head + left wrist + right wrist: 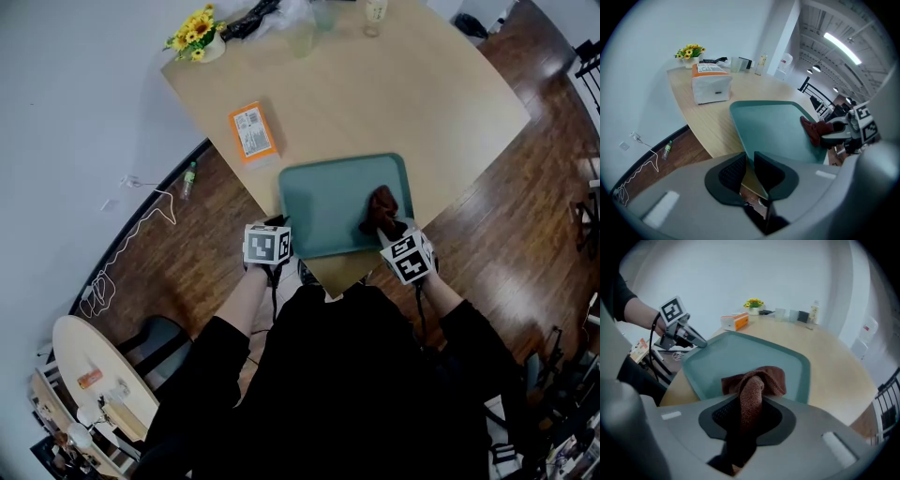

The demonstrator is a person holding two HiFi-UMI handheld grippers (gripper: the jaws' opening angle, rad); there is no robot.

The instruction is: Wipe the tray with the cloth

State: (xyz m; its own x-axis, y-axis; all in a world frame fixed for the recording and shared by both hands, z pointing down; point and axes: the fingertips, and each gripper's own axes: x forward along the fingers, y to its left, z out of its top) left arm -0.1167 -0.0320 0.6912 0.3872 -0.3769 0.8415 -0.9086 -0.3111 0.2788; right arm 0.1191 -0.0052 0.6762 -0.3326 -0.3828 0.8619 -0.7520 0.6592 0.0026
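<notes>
A teal tray lies at the near corner of the light wooden table. My left gripper is shut on the tray's near left rim, the rim pinched between its jaws. A brown cloth rests bunched on the tray's right side, and my right gripper is shut on it. In the right gripper view the cloth runs up between the jaws and spreads onto the tray. The left gripper view shows the cloth and the right gripper across the tray.
An orange-and-white box lies on the table beyond the tray. Yellow flowers, cups and a bottle stand at the far edge. A bottle and a white cable lie on the wood floor to the left.
</notes>
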